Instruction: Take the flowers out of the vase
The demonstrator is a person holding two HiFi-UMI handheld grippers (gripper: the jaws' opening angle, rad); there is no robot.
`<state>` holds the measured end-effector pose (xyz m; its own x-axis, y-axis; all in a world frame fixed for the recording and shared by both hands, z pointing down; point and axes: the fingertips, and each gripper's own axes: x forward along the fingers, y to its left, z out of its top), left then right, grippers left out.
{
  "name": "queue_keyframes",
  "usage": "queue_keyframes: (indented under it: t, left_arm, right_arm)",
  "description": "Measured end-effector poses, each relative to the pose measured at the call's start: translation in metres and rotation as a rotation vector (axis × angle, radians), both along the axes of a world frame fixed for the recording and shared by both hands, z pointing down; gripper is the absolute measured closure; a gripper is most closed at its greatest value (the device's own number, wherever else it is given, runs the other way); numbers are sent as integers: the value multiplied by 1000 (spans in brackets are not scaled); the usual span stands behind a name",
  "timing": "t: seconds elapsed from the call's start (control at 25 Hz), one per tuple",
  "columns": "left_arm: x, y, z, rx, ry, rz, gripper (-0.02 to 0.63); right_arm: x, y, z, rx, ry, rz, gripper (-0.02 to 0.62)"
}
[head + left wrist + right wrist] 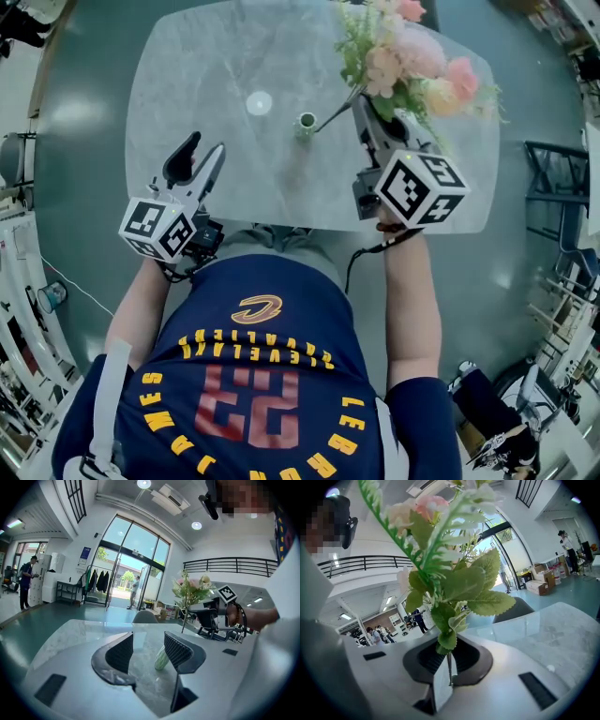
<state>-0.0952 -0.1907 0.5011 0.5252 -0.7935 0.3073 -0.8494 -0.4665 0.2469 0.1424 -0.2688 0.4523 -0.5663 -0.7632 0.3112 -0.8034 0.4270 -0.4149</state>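
A small green vase (305,123) stands upright on the grey marble table (187,66). My right gripper (361,103) is shut on the thin stem (449,667) of a bunch of pink and cream flowers (412,66) with green leaves. The bunch tilts away to the right, and its lower stem end (330,118) hangs just right of the vase's mouth, outside it. In the left gripper view the flowers (190,588) are lifted above the table. My left gripper (206,148) is open and empty at the near left edge; the vase (161,658) shows beyond its jaws.
A small white round object (259,103) lies on the table left of the vase. A grey chair back (144,617) stands at the table's far side. Chairs and racks (553,187) stand on the green floor to the right.
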Motion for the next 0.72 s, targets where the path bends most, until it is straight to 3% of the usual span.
queue_keyframes:
  t: [0.72]
  left_arm:
    - [-2,5,-7,-3,-6,6,395]
  right_arm:
    - [-2,7,-5,-6,0,2,565]
